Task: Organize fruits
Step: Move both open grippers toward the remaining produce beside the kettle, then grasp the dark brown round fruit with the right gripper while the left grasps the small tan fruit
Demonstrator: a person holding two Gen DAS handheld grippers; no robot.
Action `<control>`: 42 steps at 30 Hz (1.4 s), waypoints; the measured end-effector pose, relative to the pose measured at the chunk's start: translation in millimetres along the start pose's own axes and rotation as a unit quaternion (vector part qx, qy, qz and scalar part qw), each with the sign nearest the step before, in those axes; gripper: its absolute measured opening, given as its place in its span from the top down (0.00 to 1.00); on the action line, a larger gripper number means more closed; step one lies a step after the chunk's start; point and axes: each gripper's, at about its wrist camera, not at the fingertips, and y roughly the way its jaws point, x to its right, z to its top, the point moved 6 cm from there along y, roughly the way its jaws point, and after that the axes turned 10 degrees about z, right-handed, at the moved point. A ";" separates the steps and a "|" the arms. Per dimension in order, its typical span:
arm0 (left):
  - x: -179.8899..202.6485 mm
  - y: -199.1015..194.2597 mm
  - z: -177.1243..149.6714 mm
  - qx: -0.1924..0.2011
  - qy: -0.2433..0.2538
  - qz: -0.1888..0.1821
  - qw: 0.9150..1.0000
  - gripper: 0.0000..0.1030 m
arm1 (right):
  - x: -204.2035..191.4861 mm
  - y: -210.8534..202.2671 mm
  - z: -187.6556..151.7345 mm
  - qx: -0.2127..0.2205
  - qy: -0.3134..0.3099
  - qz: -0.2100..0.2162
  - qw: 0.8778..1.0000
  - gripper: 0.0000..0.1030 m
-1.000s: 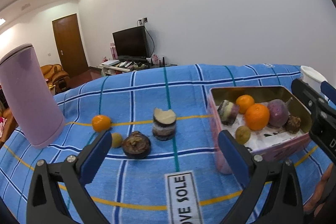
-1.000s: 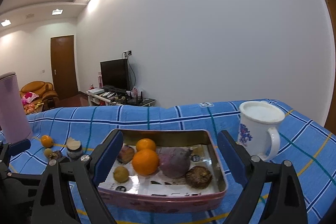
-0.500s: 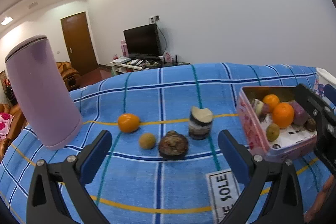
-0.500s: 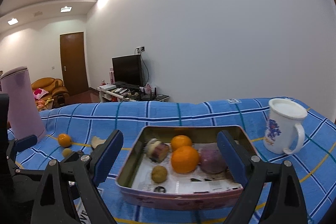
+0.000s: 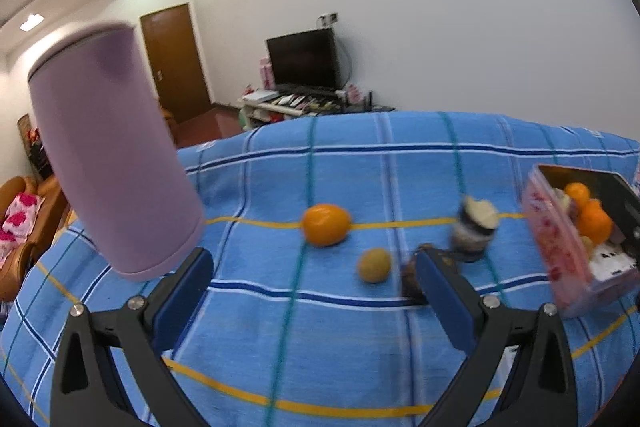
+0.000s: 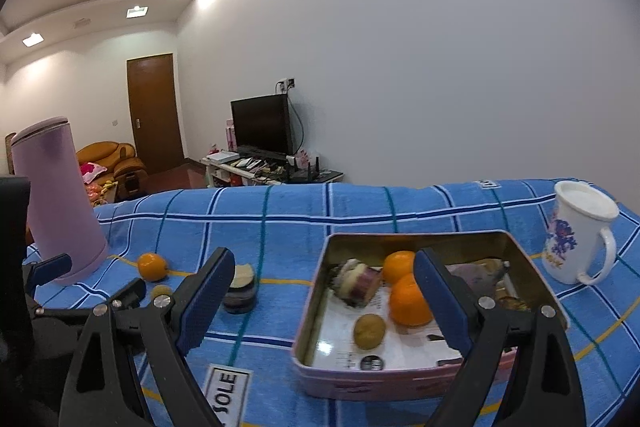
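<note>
A pink tin box [image 6: 400, 375] sits on the blue checked cloth and holds two oranges [image 6: 410, 305], a small yellow-green fruit [image 6: 369, 331] and purple pieces. It also shows at the right edge of the left wrist view [image 5: 560, 259]. Loose on the cloth lie an orange [image 5: 326, 225], a small yellow-green fruit [image 5: 374, 265], a cut dark-skinned piece [image 5: 474, 231] and a dark fruit partly hidden behind my left finger. My left gripper [image 5: 314, 287] is open and empty, near the loose fruits. My right gripper [image 6: 324, 291] is open and empty, before the box.
A tall lilac tumbler [image 5: 112, 155] stands at the left of the cloth. A white mug [image 6: 580, 233] stands right of the box. A white label reading SOLE [image 6: 226, 393] lies near the front edge. A TV stand, a door and a sofa are behind.
My left gripper has swung left, from the box to the loose fruits and the tumbler. My right gripper's view has also shifted left, so the box sits further right.
</note>
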 end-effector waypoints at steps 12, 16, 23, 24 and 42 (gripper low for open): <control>-61.3 42.3 -5.7 -0.048 -0.045 0.050 0.997 0.00 | -45.8 39.5 -14.1 -0.083 -0.005 0.065 0.994 0.11; -72.7 51.7 -9.0 -0.062 -0.047 0.062 0.995 0.00 | -66.4 59.1 -24.7 -0.128 0.002 0.094 0.987 0.11; -87.6 61.7 -12.5 -0.078 -0.050 0.082 0.992 0.00 | -100.1 99.0 -50.6 -0.228 -0.010 0.118 0.967 0.36; -88.9 62.6 -13.4 -0.082 -0.053 0.081 0.992 0.01 | -101.9 102.6 -52.6 -0.234 -0.009 0.117 0.965 0.36; -79.6 60.7 -10.2 -0.074 -0.039 0.039 0.996 0.05 | -110.3 105.9 -60.6 -0.260 -0.025 0.130 0.956 0.54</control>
